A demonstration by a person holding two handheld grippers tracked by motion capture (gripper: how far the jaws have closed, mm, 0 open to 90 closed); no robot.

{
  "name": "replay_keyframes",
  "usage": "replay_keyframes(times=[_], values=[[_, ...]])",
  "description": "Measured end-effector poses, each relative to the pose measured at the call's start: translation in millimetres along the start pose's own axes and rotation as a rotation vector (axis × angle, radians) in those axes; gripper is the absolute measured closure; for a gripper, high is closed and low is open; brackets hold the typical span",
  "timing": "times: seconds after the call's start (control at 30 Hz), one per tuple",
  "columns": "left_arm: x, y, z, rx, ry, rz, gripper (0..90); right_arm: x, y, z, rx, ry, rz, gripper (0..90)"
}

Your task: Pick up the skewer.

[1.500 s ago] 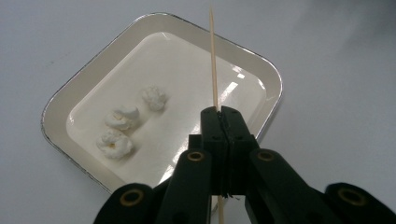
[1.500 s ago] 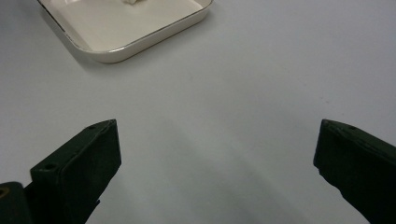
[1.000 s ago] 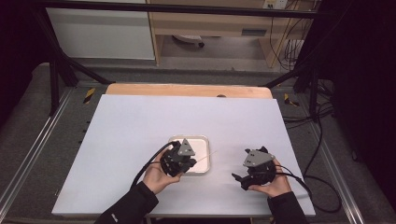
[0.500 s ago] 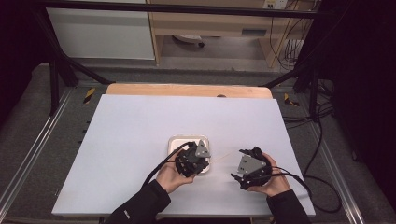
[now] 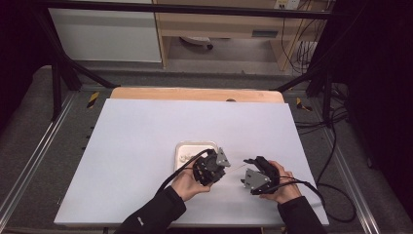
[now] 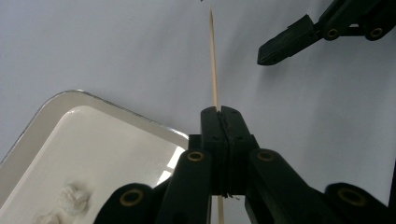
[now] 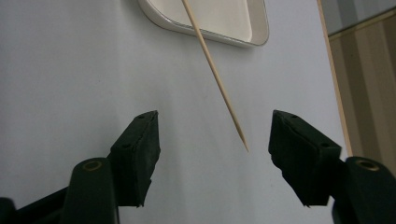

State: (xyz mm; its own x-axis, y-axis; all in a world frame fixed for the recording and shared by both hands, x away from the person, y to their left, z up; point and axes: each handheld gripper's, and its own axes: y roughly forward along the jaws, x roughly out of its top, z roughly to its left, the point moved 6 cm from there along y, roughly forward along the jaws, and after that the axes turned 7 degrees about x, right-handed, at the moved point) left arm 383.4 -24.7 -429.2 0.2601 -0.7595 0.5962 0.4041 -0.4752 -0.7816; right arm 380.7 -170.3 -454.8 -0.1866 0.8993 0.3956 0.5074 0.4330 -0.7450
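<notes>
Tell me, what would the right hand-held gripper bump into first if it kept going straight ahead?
Probably the wooden skewer: its pointed tip sits between the open jaws of the right hand-held gripper. Beyond it lies the white tray, though depth is unclear.

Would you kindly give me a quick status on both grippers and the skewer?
Left gripper shut on skewer. Right gripper open, skewer tip between its jaws. Nothing in the way.

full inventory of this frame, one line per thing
skewer: 1, tan wood, clamped in left gripper, tip pointing toward right gripper
tray: 1, white, mid-table, beside left gripper
lumps: a few, white, in tray
table: 1, pale top, wood strip at far edge
left gripper: 1, black, fingers shut on skewer
right gripper: 1, black, fingers open, skewer tip between them
hands: 2, dark sleeves, at near table edge
</notes>
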Motion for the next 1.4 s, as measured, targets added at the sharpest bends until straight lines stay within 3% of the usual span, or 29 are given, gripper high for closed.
replay_keyframes(times=[0.27, 0.4, 0.73, 1.27, 1.4], values=[[6.0, 2.5, -5.5, -0.003, 0.025, 0.013, 89.1, 1.3, 2.1, 0.4, -0.004, -0.09, 0.014, 47.5], [9.1, 4.7, -8.1, -0.008, 0.038, 0.021, 89.1, 2.2, 2.8, 0.3, -0.007, -0.162, 0.022, 54.1], [13.4, 8.8, -14.1, -0.021, 0.047, 0.028, 89.1, 8.0, 2.2, 3.8, -0.018, -0.286, 0.03, 70.7], [15.2, 6.0, -17.2, -0.041, 0.055, 0.02, 89.1, 7.5, 4.7, 7.0, 0.013, -0.344, 0.079, 88.1], [15.3, 5.9, -17.0, -0.044, 0.057, 0.02, 89.1, 7.7, 4.3, 7.1, 0.014, -0.352, 0.082, 88.9]])
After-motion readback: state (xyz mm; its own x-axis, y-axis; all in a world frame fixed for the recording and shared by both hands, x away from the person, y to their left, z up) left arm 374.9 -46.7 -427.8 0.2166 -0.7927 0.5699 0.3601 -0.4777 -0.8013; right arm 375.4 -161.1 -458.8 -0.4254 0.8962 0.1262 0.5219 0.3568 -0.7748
